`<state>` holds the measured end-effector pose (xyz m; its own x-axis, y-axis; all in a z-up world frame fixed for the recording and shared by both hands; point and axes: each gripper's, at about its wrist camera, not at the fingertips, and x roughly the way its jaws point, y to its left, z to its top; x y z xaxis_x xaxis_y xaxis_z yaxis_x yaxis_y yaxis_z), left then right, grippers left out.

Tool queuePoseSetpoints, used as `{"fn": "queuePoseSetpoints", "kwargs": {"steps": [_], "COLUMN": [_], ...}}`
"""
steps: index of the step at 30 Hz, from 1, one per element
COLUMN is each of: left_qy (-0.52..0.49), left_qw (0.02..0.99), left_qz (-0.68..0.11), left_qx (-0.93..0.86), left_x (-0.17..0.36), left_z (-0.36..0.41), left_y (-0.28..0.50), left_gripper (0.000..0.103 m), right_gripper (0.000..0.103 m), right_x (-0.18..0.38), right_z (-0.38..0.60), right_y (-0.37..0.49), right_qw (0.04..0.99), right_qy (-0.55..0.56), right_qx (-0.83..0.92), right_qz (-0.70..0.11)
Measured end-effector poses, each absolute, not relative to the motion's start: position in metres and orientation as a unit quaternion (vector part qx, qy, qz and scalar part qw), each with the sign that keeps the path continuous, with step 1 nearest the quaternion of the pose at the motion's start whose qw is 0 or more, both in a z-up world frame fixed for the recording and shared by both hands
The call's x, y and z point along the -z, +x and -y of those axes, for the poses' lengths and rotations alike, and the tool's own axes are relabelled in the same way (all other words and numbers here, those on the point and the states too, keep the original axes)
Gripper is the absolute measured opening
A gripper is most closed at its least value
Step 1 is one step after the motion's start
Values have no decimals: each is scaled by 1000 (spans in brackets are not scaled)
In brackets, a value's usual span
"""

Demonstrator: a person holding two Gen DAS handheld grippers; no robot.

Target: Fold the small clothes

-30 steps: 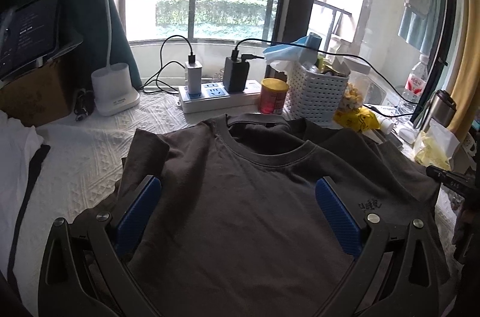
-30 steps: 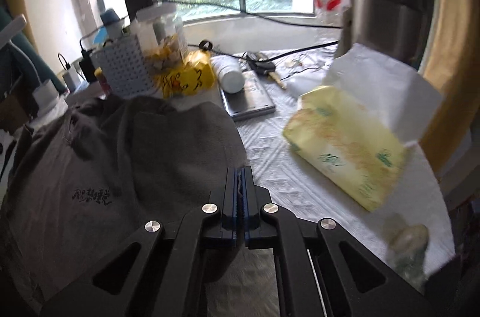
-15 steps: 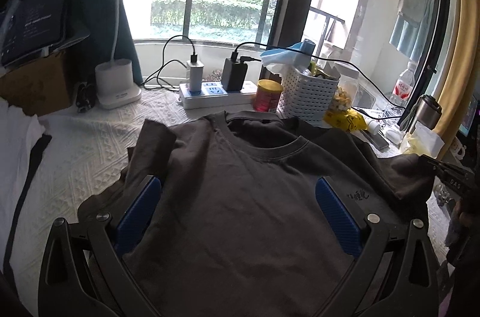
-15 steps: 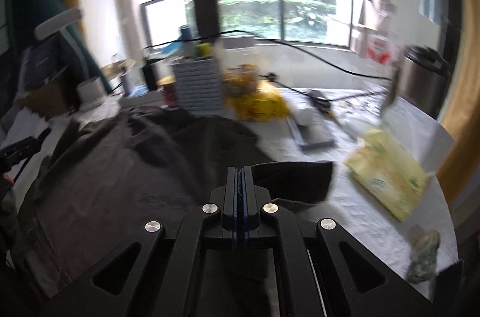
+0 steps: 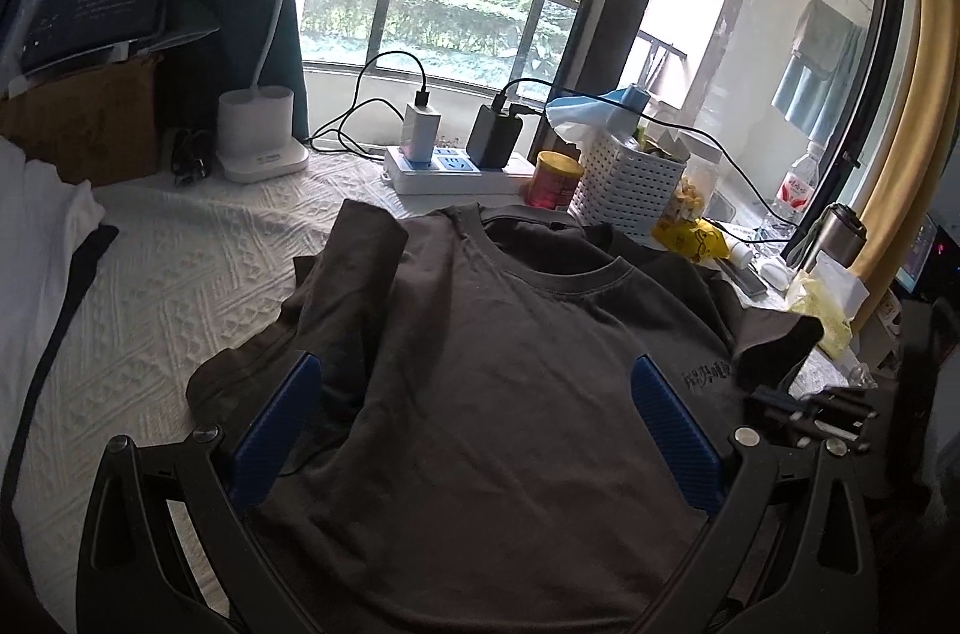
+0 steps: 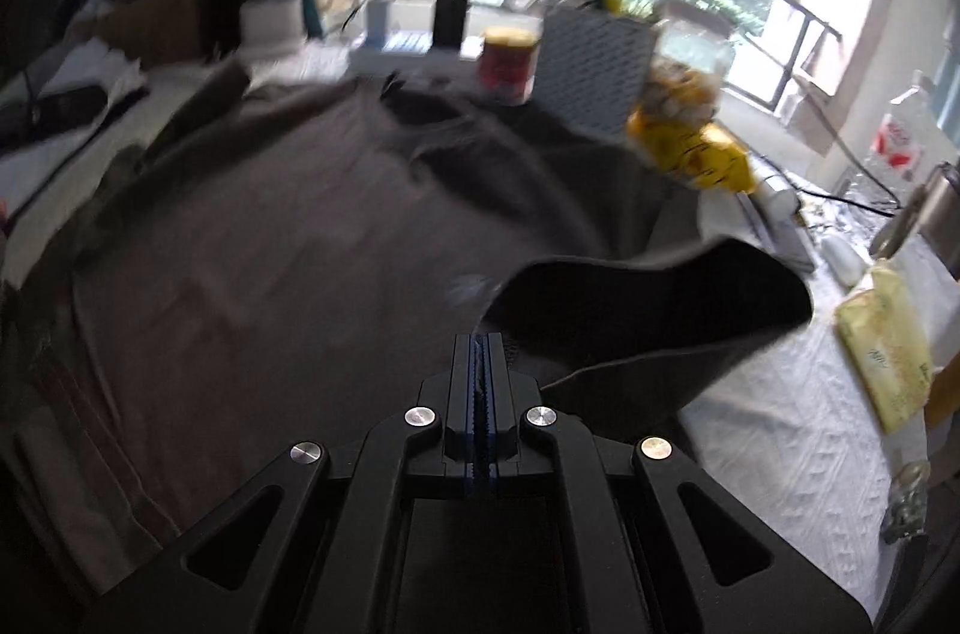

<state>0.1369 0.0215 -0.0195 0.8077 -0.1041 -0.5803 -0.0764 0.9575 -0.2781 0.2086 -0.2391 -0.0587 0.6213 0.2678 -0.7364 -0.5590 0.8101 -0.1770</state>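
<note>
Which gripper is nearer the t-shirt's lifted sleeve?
Right. The right gripper is shut on the lifted sleeve of the t-shirt; the left gripper is open over the shirt's body, apart from it.

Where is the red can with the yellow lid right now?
In the left wrist view the red can stands behind the shirt's collar, between the power strip and white basket.

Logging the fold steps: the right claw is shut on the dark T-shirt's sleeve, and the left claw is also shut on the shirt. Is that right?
Not quite. The right claw is shut on the sleeve of the dark T-shirt, but the left claw is open: the left wrist view shows its blue pads wide apart over the shirt.
</note>
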Motion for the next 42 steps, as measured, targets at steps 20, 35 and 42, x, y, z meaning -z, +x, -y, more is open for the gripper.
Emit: {"fn": "queuePoseSetpoints", "kwargs": {"steps": [20,35,42], "left_qy": [-160,-141,-142], "left_qw": [934,930,929], "left_qz": [-319,-338,-341], "left_qx": [3,0,1], "left_x": [29,31,34], "left_z": [-40,-32,-31], "left_y": [134,133,133], "left_gripper": [102,102,102], "right_gripper": [43,44,44], "right_x": [33,51,25], "right_z": [256,259,265], "right_y": [218,186,222], "right_qw": [875,835,867], "right_qy": [-152,-113,-101], "right_qx": [-224,-288,-253], "right_qz": [-401,-454,-417]}}
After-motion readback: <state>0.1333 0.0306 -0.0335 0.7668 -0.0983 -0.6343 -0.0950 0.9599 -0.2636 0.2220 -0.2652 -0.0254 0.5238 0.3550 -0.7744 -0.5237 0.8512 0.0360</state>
